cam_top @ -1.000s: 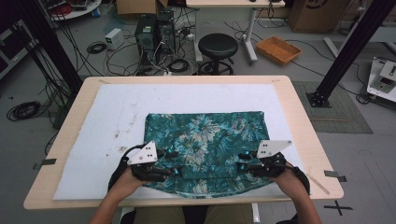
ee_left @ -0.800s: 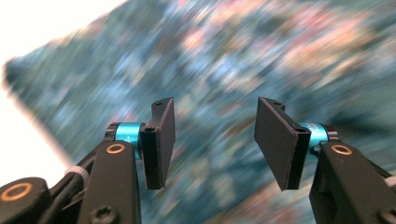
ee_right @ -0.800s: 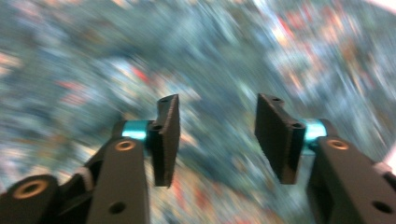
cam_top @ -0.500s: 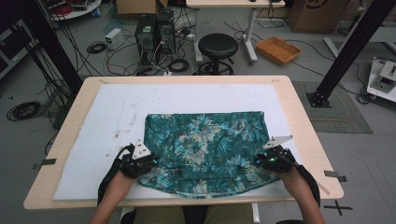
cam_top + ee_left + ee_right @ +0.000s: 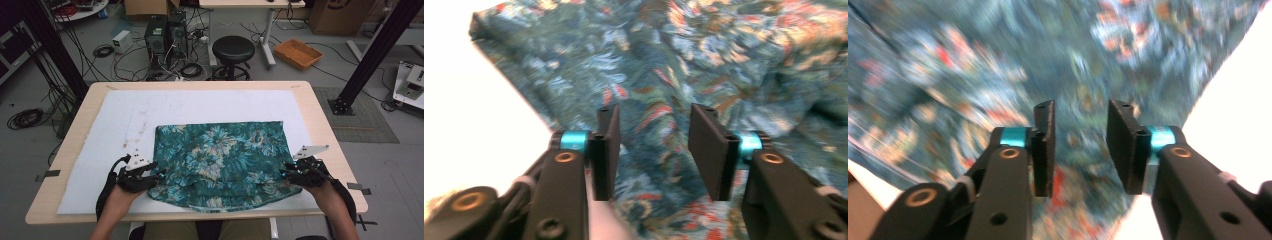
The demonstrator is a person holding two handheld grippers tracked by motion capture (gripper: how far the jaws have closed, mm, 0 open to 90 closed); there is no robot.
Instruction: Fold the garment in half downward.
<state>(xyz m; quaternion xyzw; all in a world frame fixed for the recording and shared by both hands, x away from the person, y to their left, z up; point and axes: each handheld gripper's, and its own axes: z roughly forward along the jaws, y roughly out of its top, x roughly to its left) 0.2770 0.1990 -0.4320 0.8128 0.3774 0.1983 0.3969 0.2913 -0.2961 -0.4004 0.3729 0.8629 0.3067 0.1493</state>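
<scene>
Flanking the folded cloth, both grippers released

Lying on the white mat (image 5: 100,130), the floral cloth (image 5: 220,160) sits folded toward the table's (image 5: 320,105) near edge, its front fold close to the mat's near border. Left gripper (image 5: 156,176) is at the cloth's left edge near the front-left corner; right gripper (image 5: 285,175) is at its right edge near the front-right corner. Jaws of both have just been opening. In the gripper views each pair of pads (image 5: 610,150) (image 5: 1045,147) stands apart above the cloth, nothing pinched between them. Views blurred; contact with fabric cannot be told.
</scene>
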